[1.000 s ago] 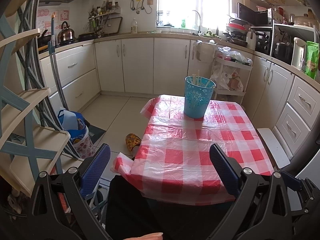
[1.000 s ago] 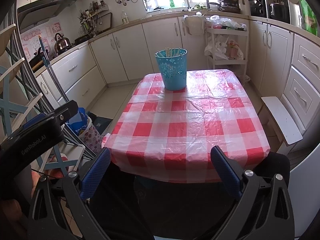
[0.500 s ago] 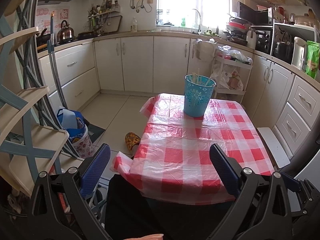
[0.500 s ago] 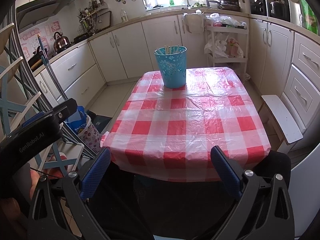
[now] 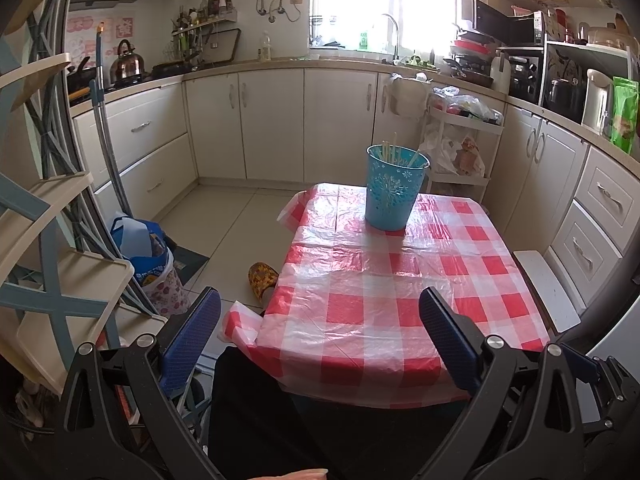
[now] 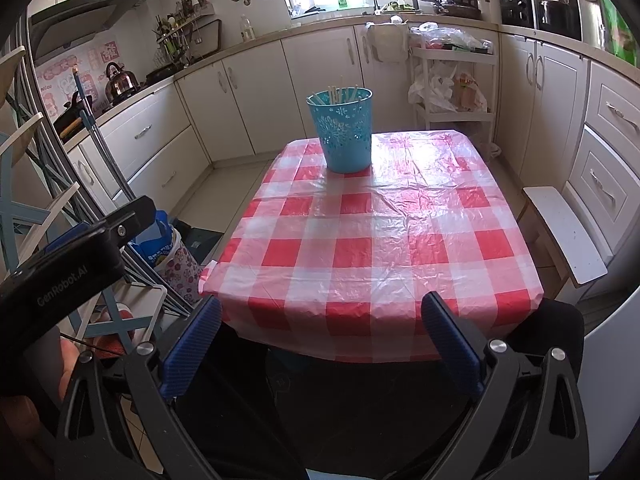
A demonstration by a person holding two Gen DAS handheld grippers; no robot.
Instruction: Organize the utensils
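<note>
A blue bucket (image 5: 394, 188) stands upright on the far end of the table (image 5: 400, 304), toward its left side in the right wrist view (image 6: 342, 132). Pale chopsticks (image 5: 394, 151) stick up out of its rim, leaning at different angles (image 6: 340, 94). The rest of the red-and-white checked cloth (image 6: 372, 248) shows nothing on it.

The left gripper (image 5: 320, 312) is held at the near edge of the table, well apart from the bucket, its fingers (image 5: 192, 340) spread wide with nothing between them. The right gripper (image 6: 322, 316) is also at the near edge, spread just as wide and holding nothing; its blue pads (image 6: 450, 344) frame the cloth's near hem. In the right wrist view the left gripper's black body (image 6: 68, 264) shows at the left.

A white stool (image 6: 564, 232) stands just right of the table. On the floor to the left are a slipper (image 5: 262, 278) and a floral bag (image 5: 160, 280). White cabinets (image 5: 272, 120) line the far wall, with a kettle (image 5: 127, 62) on the counter at far left and a white cart (image 5: 460, 140) of bags behind the bucket.
</note>
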